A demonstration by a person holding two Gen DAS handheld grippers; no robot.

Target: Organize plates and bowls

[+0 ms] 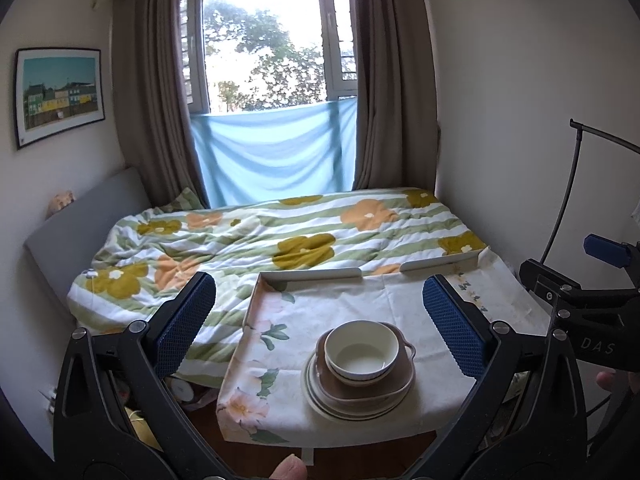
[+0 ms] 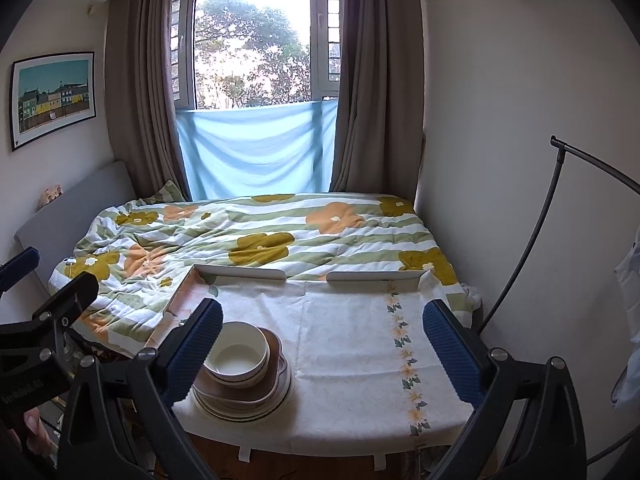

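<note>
Hovering above the small cloth-covered table, I held both tools clear of the dishes. The left gripper stood spread wide and empty; the right gripper was likewise agape, holding nothing. One stack sat on the table: a cream bowl nested in a brown handled dish, atop pale plates. I judged the sorting either finished or not begun; these pictures alone could not settle it. Any next move would call for a gentle pinch on the bowl's rim. From the left camera the stack lay at six o'clock, between the fingers. From the right camera it sat at seven o'clock, partly hidden by the left finger, and only this view showed the cloth's flower border.
</note>
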